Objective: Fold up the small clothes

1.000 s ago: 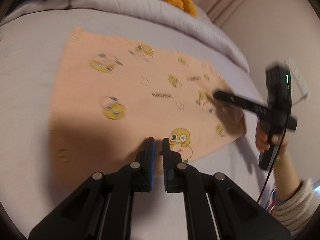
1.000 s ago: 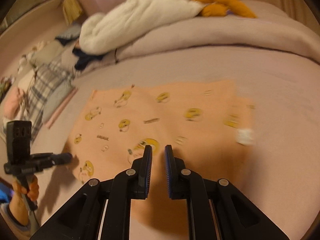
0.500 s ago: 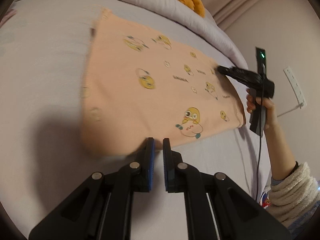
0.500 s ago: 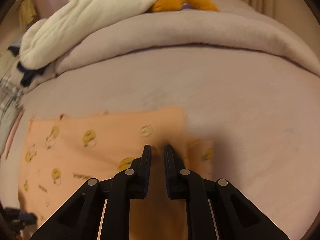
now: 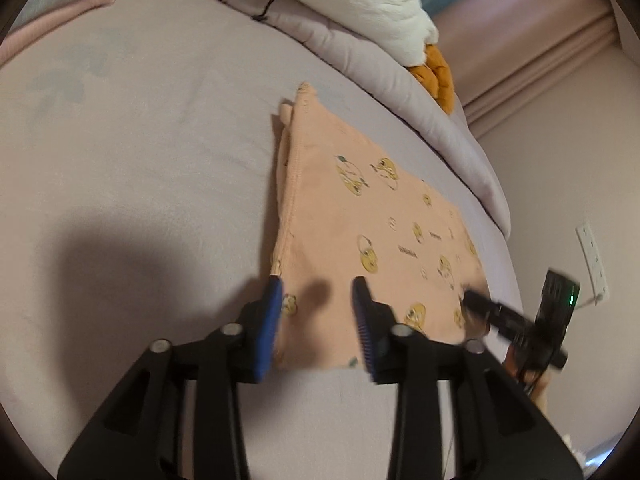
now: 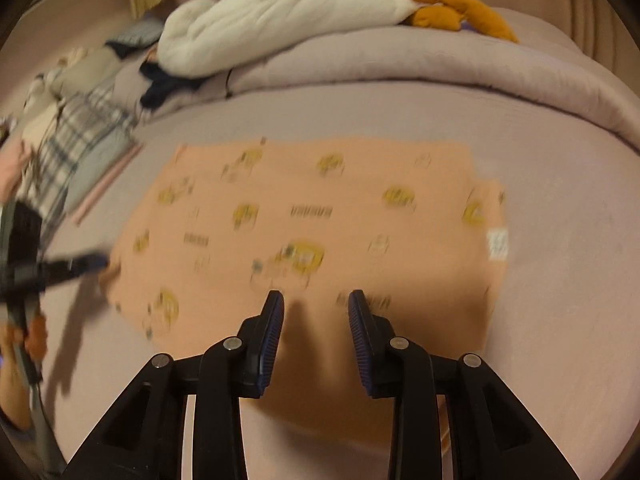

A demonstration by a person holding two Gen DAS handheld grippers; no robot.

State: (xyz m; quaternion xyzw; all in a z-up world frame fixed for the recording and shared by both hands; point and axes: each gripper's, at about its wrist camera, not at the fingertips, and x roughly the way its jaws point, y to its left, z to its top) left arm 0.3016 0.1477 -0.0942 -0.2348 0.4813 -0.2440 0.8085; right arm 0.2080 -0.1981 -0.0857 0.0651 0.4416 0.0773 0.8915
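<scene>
A peach garment (image 5: 360, 216) with yellow cartoon prints lies flat on the lilac bed, folded over itself with a doubled left edge. It also shows in the right wrist view (image 6: 312, 232), blurred, with a white label near its right edge. My left gripper (image 5: 318, 300) is open and empty, its fingers straddling the near left corner of the garment. My right gripper (image 6: 316, 312) is open and empty above the garment's near edge. The right gripper also shows in the left wrist view (image 5: 516, 320) at the garment's right corner.
A rolled lilac duvet (image 6: 440, 68) runs along the back of the bed with a white and orange plush (image 6: 304, 4) on it. A pile of plaid and other clothes (image 6: 64, 136) lies at the far left. A wall socket (image 5: 592, 256) is at the right.
Both grippers were shut and have opened. The garment is now folded narrower in the left view. The right gripper has swung back over the garment's near edge.
</scene>
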